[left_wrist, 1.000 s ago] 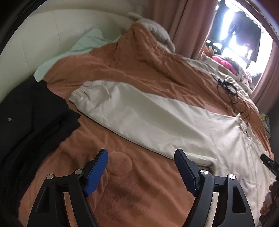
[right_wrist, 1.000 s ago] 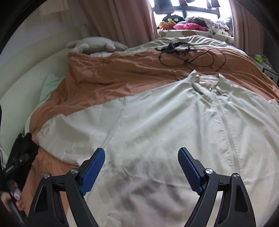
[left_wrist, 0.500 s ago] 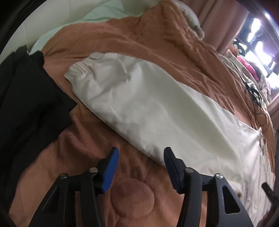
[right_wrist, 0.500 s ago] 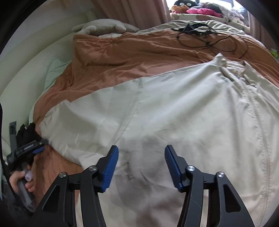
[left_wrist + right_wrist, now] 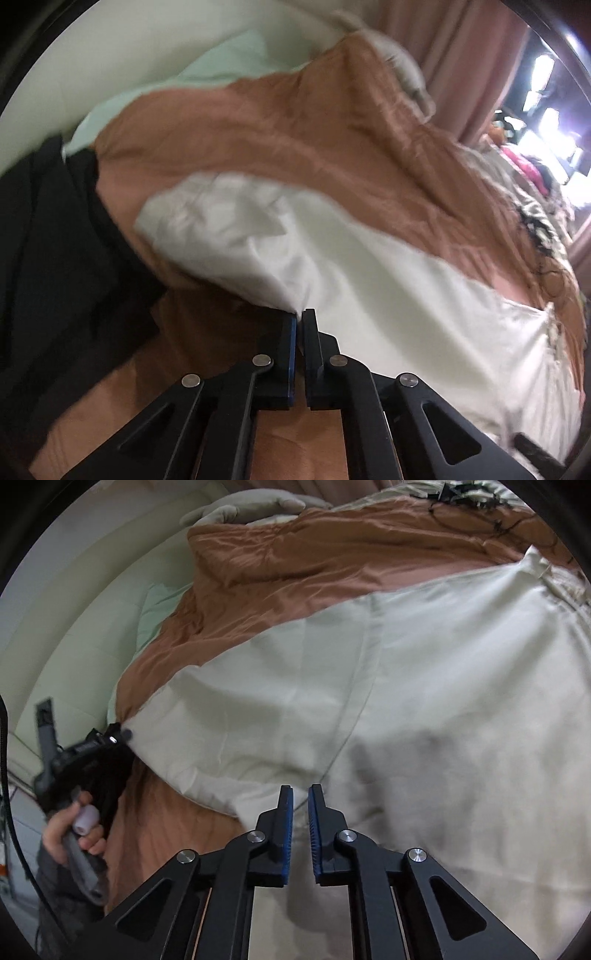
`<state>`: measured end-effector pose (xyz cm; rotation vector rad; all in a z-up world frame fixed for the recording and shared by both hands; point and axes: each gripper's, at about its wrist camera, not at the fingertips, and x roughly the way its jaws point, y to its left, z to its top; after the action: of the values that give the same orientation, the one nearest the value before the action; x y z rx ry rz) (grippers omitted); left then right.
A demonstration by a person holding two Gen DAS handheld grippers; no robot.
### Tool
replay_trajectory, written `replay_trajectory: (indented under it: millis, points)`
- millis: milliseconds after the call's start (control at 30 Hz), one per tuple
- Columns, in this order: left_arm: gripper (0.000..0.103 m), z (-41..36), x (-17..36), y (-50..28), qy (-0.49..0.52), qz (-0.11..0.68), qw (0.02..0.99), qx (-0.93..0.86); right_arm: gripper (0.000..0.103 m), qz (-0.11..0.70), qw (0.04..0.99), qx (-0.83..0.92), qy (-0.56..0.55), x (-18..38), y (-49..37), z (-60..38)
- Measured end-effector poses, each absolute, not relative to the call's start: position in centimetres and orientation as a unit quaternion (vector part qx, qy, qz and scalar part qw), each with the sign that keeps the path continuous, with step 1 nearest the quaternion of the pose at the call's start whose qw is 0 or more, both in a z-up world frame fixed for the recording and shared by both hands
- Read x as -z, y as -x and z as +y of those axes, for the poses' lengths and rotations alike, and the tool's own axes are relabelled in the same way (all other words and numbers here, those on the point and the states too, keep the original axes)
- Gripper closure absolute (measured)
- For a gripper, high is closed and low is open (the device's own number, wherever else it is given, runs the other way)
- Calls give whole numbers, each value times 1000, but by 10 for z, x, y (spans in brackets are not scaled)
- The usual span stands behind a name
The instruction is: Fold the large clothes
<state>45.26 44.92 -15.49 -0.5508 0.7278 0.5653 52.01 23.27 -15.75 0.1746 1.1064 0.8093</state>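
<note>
Jacket (image 5: 424,686), cream, lay spread flat on the brown blanket (image 5: 295,557), one sleeve (image 5: 236,236) reaching toward the black garment (image 5: 55,258). Your left gripper (image 5: 300,314) was clamped on that sleeve's lower edge. Your right gripper (image 5: 300,788) hovered low over the jacket's body, pads nearly together with a narrow gap, gripping nothing.

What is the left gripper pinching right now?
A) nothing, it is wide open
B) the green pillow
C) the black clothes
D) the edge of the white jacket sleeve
D: in the left wrist view the left gripper has its jaws pressed together on the lower edge of the white jacket sleeve, which bunches up above the brown blanket.
</note>
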Motion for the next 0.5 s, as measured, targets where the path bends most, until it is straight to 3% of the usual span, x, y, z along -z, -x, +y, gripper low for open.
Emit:
replay_trajectory:
  millis: [200,500]
  points:
    - [101,428,92,-445,248,315,889,-221,96,555,727,-394,-92,189,-516,249]
    - [101,364,14,-456,213,284,925,-137,96,538,729,-394,-158,152,-512,180]
